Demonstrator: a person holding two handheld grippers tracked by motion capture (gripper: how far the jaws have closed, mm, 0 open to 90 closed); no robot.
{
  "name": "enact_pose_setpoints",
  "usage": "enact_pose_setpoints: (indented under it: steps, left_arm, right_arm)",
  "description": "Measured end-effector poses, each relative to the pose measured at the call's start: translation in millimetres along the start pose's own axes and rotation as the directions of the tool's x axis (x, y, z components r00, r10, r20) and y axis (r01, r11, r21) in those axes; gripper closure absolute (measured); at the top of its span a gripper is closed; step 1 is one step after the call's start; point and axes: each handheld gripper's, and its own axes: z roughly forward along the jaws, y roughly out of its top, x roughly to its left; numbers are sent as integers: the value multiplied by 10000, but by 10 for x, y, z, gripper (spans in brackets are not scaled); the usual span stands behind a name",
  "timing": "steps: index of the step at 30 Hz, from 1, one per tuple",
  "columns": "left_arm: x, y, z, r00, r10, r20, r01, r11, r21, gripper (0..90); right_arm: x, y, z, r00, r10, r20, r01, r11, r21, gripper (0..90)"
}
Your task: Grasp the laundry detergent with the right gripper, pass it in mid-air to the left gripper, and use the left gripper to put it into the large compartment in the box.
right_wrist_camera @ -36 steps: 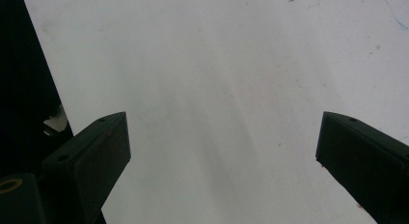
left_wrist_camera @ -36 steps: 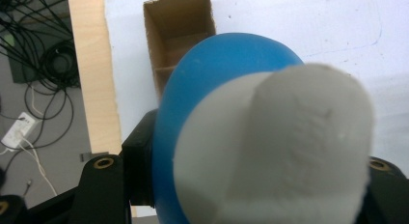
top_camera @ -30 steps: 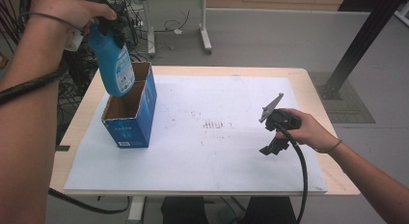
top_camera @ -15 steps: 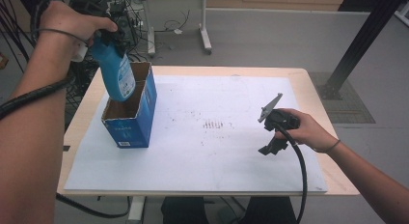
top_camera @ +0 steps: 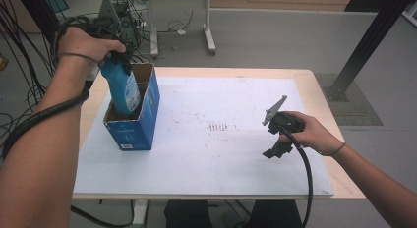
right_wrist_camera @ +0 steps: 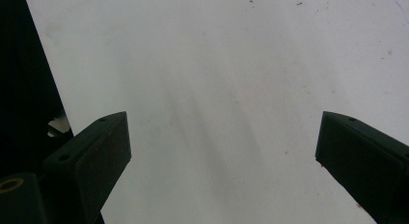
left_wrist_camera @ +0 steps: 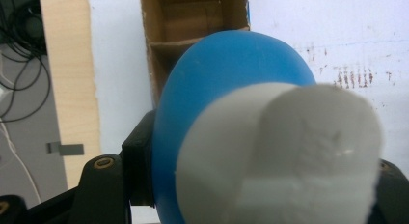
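Note:
A blue bottle [top_camera: 124, 90] with a white cap [left_wrist_camera: 279, 156] hangs bottom-down, its lower part inside the open blue cardboard box [top_camera: 133, 122] at the table's left. My left gripper [top_camera: 114, 58] is shut on the bottle near its cap end, above the box. In the left gripper view the bottle [left_wrist_camera: 226, 74] covers most of the box's brown compartments [left_wrist_camera: 193, 21]. My right gripper [top_camera: 274, 152] rests low over the white sheet [top_camera: 221, 154] at the right, and its jaws stand wide apart with nothing between them [right_wrist_camera: 226, 151].
The white sheet covers most of the wooden table [top_camera: 314, 90]. Cables [top_camera: 24, 80] hang off the left side, and a black post [top_camera: 369, 41] stands on the floor at the far right. Faint brown marks [top_camera: 219, 126] dot the sheet's middle.
My left hand has come down with the bottle, whose lower end has gone from above the box into it. The right hand has stayed still.

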Motion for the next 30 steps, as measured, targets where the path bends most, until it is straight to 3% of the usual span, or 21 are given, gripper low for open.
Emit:
enact_pose_setpoints:
  steps: [17,30]
  left_arm:
    - [8,-17,388,9998,-91,-150,98,9988,485,371]
    - [43,-36,657,9998,-217,19,215,9969,757,371]
  right_arm:
    - [-14,-30,15,10000,73,-4,-73,9999,-82,52]
    - [-20,-53,45,9999,153,-46,-153,9999,-68,52]
